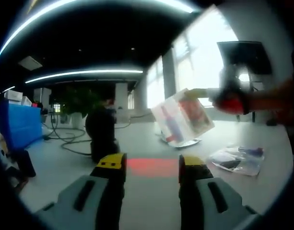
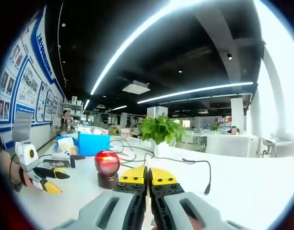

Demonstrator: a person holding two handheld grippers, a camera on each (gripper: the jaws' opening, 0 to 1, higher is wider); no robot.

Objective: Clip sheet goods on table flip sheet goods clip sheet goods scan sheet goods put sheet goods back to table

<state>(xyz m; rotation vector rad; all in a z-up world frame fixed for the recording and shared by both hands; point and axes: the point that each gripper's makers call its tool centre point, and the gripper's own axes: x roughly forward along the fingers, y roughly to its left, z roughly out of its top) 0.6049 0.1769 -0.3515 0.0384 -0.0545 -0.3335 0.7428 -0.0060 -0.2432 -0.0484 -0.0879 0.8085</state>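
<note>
Through the left gripper view, my left gripper [image 1: 152,168] stands with its yellow-tipped jaws parted and nothing between them, hovering over the white table [image 1: 137,143]. A red glow [image 1: 151,166] lies on the tabletop in the gap between the jaws. At two o'clock from them my right gripper [image 1: 231,98] comes in from the right and holds the sheet goods [image 1: 183,117], a flat clear packet with a red and blue print, lifted off the table and tilted. Below the packet a small round plate [image 1: 187,143] rests on the table, and at three o'clock a pile of more packets [image 1: 238,160] lies flat. The dark scanner [image 1: 101,133] stands at eleven o'clock.

In the right gripper view, my right jaws [image 2: 147,178] are pressed together; I cannot see the sheet between them there. The scanner [image 2: 107,167] glows red at ten o'clock, a potted plant [image 2: 160,130] sits at twelve, and my left gripper [image 2: 41,177] shows at nine o'clock.
</note>
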